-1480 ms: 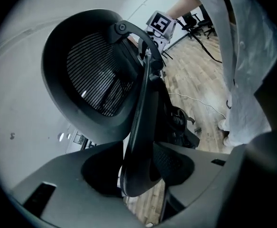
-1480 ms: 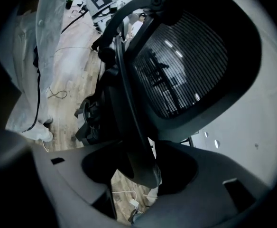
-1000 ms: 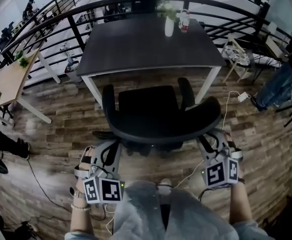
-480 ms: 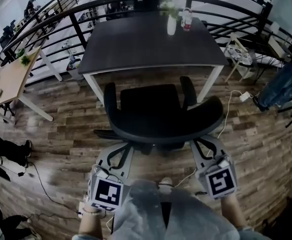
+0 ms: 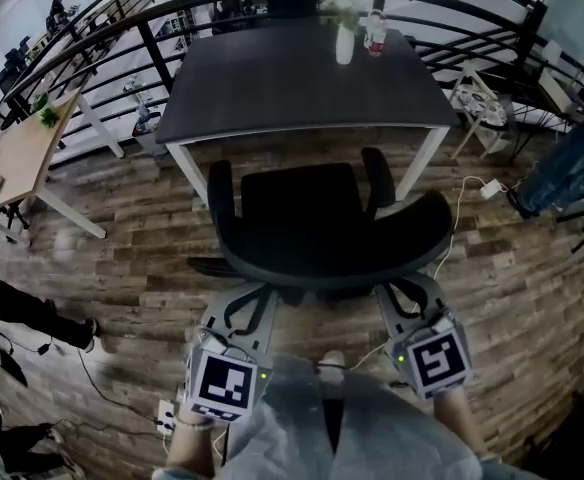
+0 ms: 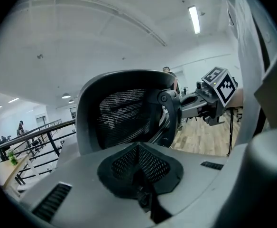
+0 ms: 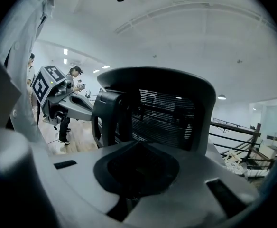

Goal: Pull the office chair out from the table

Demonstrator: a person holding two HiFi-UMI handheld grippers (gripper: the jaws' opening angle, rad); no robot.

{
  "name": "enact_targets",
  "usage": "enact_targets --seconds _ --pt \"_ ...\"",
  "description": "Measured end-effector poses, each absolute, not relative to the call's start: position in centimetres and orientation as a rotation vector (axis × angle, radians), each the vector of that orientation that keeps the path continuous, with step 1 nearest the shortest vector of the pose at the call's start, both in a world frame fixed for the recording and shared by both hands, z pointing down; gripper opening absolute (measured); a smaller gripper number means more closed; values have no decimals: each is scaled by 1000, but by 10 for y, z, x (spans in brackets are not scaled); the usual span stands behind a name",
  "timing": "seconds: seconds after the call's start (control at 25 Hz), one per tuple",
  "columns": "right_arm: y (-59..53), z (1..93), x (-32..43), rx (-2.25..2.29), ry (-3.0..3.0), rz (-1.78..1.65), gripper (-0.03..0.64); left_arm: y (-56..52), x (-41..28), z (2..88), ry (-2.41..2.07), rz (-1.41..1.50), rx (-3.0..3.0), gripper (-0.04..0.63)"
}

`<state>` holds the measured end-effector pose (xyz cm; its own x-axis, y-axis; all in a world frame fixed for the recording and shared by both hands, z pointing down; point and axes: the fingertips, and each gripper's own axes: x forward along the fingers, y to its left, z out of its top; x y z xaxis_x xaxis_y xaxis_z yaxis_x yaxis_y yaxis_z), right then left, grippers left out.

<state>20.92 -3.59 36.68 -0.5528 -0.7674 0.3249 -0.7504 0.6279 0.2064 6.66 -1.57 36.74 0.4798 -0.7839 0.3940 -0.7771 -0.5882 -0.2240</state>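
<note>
The black office chair (image 5: pixel 312 218) stands on the wood floor just in front of the dark table (image 5: pixel 302 88), its seat clear of the table edge and its curved back (image 5: pixel 352 268) toward me. My left gripper (image 5: pixel 240 308) sits behind the back's left end, shut with nothing between the pads. My right gripper (image 5: pixel 404 296) sits behind the right end, also shut and empty. In the left gripper view the mesh chair back (image 6: pixel 124 118) fills the space ahead of the closed gripper (image 6: pixel 141 196). The right gripper view shows the same chair back (image 7: pixel 167 118) beyond its closed gripper (image 7: pixel 133 189).
A white vase (image 5: pixel 344 46) and a bottle (image 5: pixel 376 36) stand at the table's far edge. A black railing (image 5: pixel 122 38) curves behind. A wooden desk (image 5: pixel 12 158) is at left. A cable and plug (image 5: pixel 477 193) lie on the floor at right. People stand at both sides.
Both grippers have drawn back toward me and rolled, so each marker cube now shows one face. The right gripper no longer touches the chair back. The chair has hardly shifted.
</note>
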Motion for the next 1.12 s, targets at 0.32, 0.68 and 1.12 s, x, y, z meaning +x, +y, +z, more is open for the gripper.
enact_targets --seconds 0.32,0.68,1.12 --pt "-37 369 210 1216 -2465 -51 3 -18 69 369 1399 -719 -2697 12" --pt "-38 371 211 1226 -2457 -40 3 -17 74 371 1368 -724 -2702 12" --pt "-41 372 213 1221 -2454 -44 3 -21 76 371 1362 -727 -2692 12"
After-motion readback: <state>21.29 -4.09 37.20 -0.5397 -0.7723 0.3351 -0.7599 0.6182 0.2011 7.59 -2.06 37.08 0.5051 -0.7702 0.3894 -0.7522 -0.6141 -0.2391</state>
